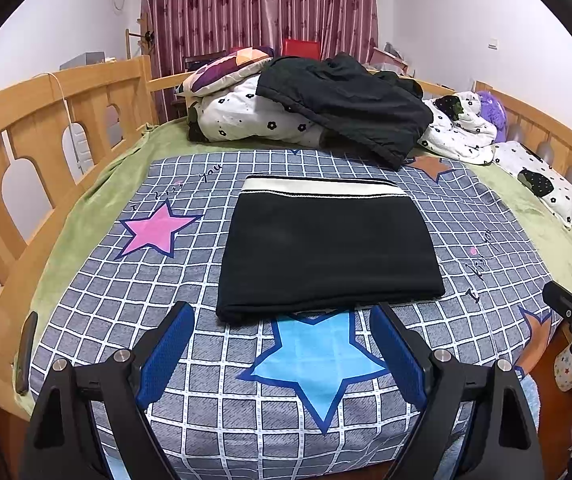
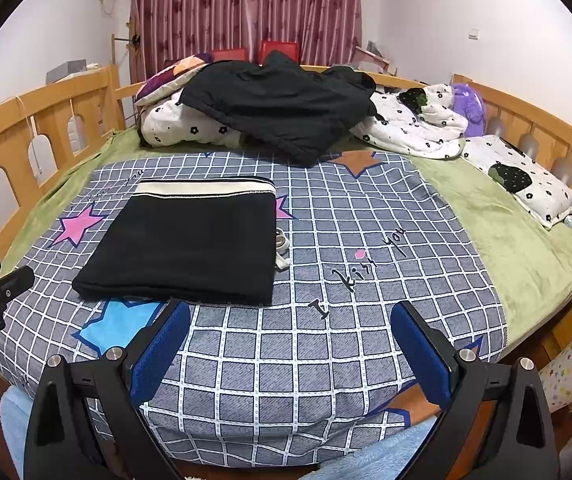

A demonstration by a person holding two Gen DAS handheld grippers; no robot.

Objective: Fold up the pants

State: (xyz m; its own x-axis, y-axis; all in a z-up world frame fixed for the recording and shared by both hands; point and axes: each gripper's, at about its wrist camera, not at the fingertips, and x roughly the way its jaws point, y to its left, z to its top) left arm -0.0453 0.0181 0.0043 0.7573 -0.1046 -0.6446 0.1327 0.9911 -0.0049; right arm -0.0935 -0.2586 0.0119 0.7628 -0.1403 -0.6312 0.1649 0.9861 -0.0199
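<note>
Black pants [image 1: 328,246] with a cream waistband lie folded into a flat rectangle on the checked sheet [image 1: 206,360], waistband at the far side. In the right wrist view the pants [image 2: 190,244] sit left of centre, with a white drawstring end poking out at their right edge. My left gripper [image 1: 282,322] hovers open just short of the pants' near edge, nothing between its blue pads. My right gripper [image 2: 291,320] is open too, over bare sheet to the right of the pants' near corner. Each gripper's body shows at the edge of the other's view.
A heap of flowered quilt and dark clothes [image 1: 338,100] fills the far end of the bed. A flowered pillow [image 2: 526,180] lies at the right by the wooden rail [image 1: 46,120]. A dark phone-like object [image 1: 26,352] lies at the bed's left edge.
</note>
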